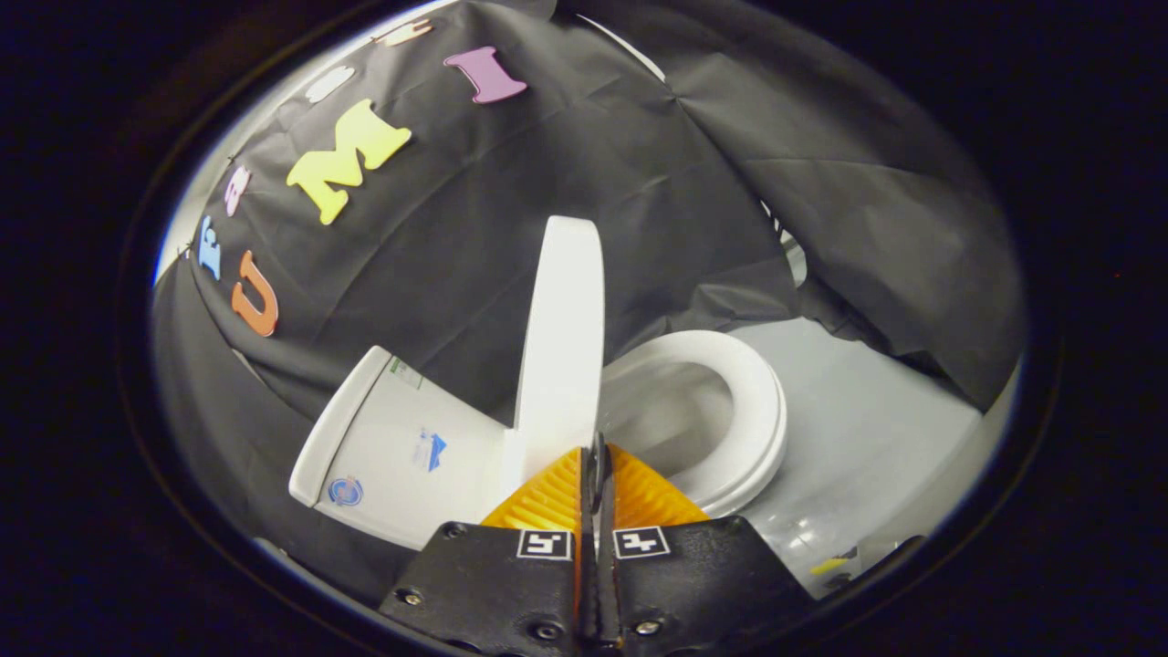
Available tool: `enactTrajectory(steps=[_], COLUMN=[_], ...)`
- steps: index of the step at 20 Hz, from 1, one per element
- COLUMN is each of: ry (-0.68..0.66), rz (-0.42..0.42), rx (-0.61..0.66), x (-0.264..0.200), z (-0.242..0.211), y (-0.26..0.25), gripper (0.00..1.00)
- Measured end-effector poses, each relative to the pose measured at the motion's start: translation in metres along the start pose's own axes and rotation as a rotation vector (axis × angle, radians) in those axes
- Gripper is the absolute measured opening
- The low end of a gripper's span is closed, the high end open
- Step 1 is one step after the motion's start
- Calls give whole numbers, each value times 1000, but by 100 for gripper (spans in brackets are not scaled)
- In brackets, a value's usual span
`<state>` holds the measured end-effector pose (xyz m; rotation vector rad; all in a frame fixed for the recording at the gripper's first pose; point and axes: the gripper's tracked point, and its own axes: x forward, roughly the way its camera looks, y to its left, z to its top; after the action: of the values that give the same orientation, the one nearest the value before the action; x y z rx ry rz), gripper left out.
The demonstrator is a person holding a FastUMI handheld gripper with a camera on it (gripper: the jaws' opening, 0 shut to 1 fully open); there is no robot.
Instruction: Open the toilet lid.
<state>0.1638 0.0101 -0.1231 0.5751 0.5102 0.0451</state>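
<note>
The white toilet lid [561, 338] stands raised, nearly upright and seen edge-on, between the white tank [392, 438] and the seat ring [753, 411]. The seat lies down on the bowl, and the bowl's inside [671, 415] is exposed. My gripper [598, 449] is shut, its fingers pressed together with nothing between them. The fingertips sit just below the lid's lower edge, close to the hinge end; I cannot tell whether they touch it.
Black cloth [511, 210] hangs behind and around the toilet. To the right of the bowl lies a pale grey floor [876, 429], with a small yellow-and-black object [835, 568] near its edge.
</note>
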Motion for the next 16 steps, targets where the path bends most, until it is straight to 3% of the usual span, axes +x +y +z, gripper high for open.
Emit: enactTrajectory(steps=[16], ry=[-52], rz=[31], rx=[-153], x=[-13], z=[-3], y=[77], gripper=[4])
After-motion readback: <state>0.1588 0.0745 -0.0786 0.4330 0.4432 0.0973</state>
